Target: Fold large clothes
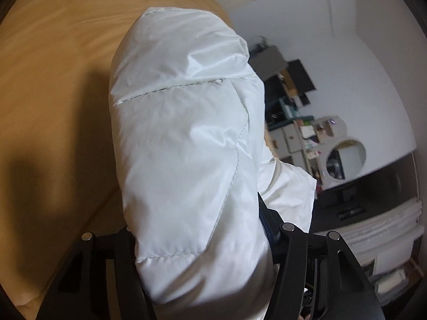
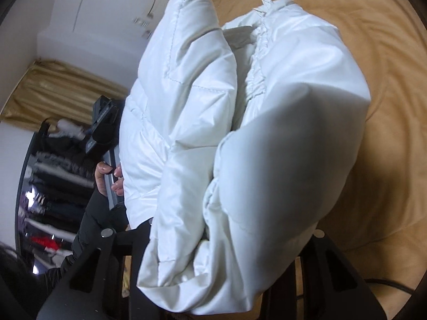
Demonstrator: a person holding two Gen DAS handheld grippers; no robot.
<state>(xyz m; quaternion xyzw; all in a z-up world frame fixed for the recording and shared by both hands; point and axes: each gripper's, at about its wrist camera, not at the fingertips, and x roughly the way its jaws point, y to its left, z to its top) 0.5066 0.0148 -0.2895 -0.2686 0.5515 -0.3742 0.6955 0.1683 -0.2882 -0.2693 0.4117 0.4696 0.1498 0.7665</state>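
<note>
A white quilted puffer jacket [image 1: 186, 138] fills the left wrist view, bunched between the black jaws of my left gripper [image 1: 205, 242], which is shut on it and holds it above the tan bed cover [image 1: 53, 80]. In the right wrist view the same jacket [image 2: 280, 146] hangs in thick folds, with a gathered seam and a grey inner patch at the top. My right gripper [image 2: 213, 242] is shut on its lower folds. The fingertips of both grippers are hidden by the cloth. The other hand-held gripper [image 2: 102, 125] shows at the jacket's left edge, gripped by a hand.
The tan bed cover [image 2: 373, 53] lies under and beyond the jacket. Shelves with boxes and clutter [image 1: 299, 122] stand by the white wall. A gold curtain [image 2: 61, 90] and a rack of dark clothes [image 2: 53, 181] are at the left.
</note>
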